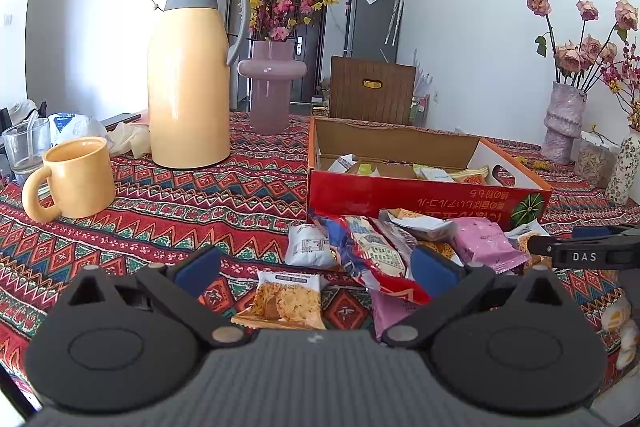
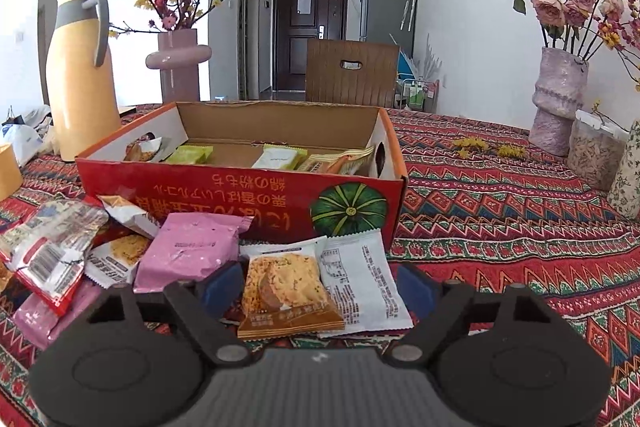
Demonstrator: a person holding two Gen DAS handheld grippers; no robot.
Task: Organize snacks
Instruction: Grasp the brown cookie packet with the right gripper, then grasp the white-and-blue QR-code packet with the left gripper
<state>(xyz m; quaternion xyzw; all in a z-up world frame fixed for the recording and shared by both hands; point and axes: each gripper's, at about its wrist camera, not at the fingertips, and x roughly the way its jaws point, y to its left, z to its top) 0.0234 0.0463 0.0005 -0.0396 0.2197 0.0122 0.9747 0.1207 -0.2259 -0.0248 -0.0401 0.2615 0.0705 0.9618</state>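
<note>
Two flat sachets lie between the blue pads of the right gripper (image 2: 319, 289), whose jaws stand apart with neither pad pressing on anything: an orange-brown biscuit packet with a pictured oat cake (image 2: 287, 293) overlaps the left edge of a white foil packet printed with small text (image 2: 362, 285). The step in hand looks like picking one of these for the red cardboard box with the green pumpkin print (image 2: 240, 205), which stands just beyond the fingertips and already holds several packets. To do it well, I would centre on the biscuit packet alone, since it rides on top; shifting slightly left should keep the right pad off the white one. The packets are thin and slippery, so lower the tips to the patterned red tablecloth (image 2: 520, 227) and pinch across the puffed middle rather than a crimped edge. The left gripper (image 1: 316, 273) hovers wide apart and empty over a similar biscuit sachet (image 1: 286, 301), beside the loose heap of wrappers (image 1: 380, 247).
</note>
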